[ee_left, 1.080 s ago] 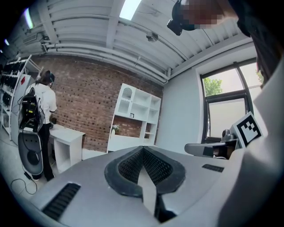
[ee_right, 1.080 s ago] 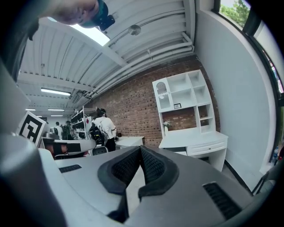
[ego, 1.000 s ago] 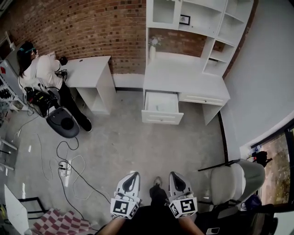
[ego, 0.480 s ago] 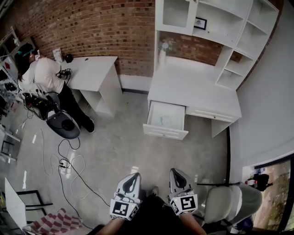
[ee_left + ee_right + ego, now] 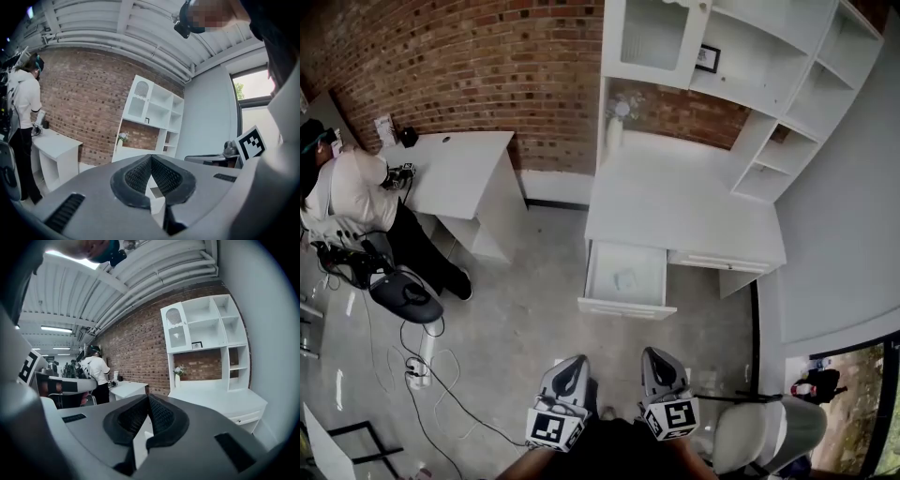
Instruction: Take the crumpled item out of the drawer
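The white desk (image 5: 675,211) stands against the brick wall with its left drawer (image 5: 624,305) pulled open. A small pale crumpled item (image 5: 625,278) lies on the drawer's bottom. Both grippers hang low in the head view, well short of the drawer and above the floor. My left gripper (image 5: 574,361) is shut, its tips touching with nothing between them (image 5: 151,157). My right gripper (image 5: 650,356) is likewise shut and empty (image 5: 148,397). In the gripper views the drawer itself is hidden behind the jaws; only the desk top (image 5: 220,401) and the shelves (image 5: 154,105) show.
A person (image 5: 347,192) stands at a smaller white desk (image 5: 455,169) on the left, beside a dark chair (image 5: 403,298). Cables and a power strip (image 5: 417,361) lie on the floor. A white chair (image 5: 759,436) stands at lower right. A vase (image 5: 615,127) sits on the desk.
The view has moved closer to the desk, so the open drawer sits lower and nearer my grippers. Both grippers stay shut and held as before.
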Motion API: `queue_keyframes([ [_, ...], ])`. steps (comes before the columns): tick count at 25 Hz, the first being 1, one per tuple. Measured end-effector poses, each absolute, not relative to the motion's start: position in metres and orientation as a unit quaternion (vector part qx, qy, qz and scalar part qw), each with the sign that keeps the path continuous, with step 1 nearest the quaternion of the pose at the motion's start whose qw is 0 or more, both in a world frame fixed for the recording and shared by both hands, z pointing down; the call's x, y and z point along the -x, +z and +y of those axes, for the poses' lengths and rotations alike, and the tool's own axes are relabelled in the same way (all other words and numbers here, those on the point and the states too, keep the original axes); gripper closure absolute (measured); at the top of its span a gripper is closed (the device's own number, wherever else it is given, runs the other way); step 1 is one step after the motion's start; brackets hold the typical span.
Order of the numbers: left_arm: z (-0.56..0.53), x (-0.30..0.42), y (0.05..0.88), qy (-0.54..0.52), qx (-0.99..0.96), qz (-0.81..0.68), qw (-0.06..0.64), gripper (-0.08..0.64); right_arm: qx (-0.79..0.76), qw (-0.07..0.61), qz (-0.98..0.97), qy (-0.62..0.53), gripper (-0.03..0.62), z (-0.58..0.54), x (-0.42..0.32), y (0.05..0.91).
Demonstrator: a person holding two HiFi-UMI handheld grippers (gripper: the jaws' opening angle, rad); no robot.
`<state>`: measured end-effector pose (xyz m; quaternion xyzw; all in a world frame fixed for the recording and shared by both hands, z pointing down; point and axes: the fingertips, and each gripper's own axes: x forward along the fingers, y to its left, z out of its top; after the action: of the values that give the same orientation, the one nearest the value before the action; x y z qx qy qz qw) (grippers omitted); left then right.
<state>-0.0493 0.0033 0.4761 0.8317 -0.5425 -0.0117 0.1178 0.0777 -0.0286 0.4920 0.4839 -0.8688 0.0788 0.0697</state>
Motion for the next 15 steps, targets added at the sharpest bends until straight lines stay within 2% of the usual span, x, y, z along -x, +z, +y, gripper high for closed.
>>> queue_keyframes([
  [4, -0.063, 0.063, 0.464, -0.014, -0.846, -0.524, 0.095, 0.537, -0.49, 0.074, -0.865, 0.079, 0.578, -0.104, -0.061, 0.49],
  [15, -0.158, 0.092, 0.461, -0.032, -0.847, -0.515, 0.127, 0.537, -0.499, 0.128, -0.851, 0.096, 0.578, -0.224, -0.036, 0.526],
])
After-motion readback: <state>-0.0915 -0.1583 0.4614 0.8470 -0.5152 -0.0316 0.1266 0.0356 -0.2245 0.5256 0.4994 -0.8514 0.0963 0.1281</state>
